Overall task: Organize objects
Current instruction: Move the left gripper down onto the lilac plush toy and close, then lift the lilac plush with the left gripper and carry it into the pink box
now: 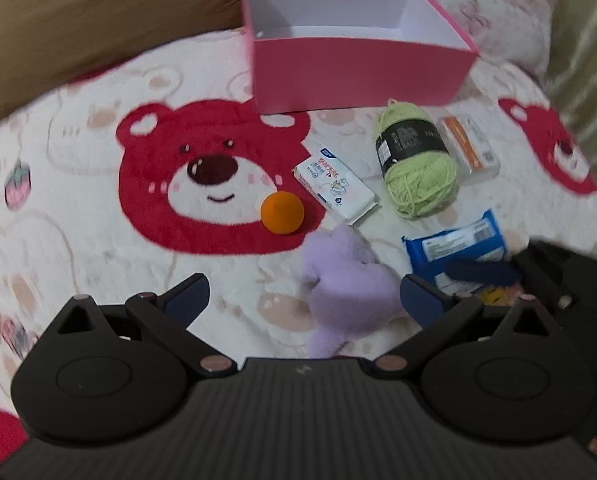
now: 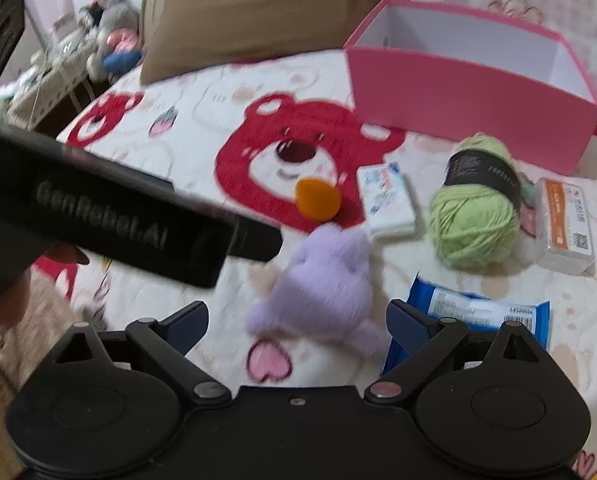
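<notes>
An open pink box (image 1: 350,72) with a white, empty-looking inside stands at the back of the bed; it also shows in the right wrist view (image 2: 458,96). In front lie an orange ball (image 1: 282,213), a white tissue pack (image 1: 334,184), a green yarn ball (image 1: 418,160), an orange-and-white packet (image 1: 472,148), a blue wipes pack (image 1: 454,250) and a purple plush toy (image 1: 346,284). My left gripper (image 1: 304,300) is open, just short of the plush. My right gripper (image 2: 296,320) is open with the plush (image 2: 322,288) just ahead between its fingers.
The bed has a white blanket with red bears (image 1: 202,176). A brown pillow (image 2: 266,4) lies behind. The left gripper's black body (image 2: 110,216) crosses the right wrist view. A cluttered shelf (image 2: 58,68) stands beyond the bed's left edge.
</notes>
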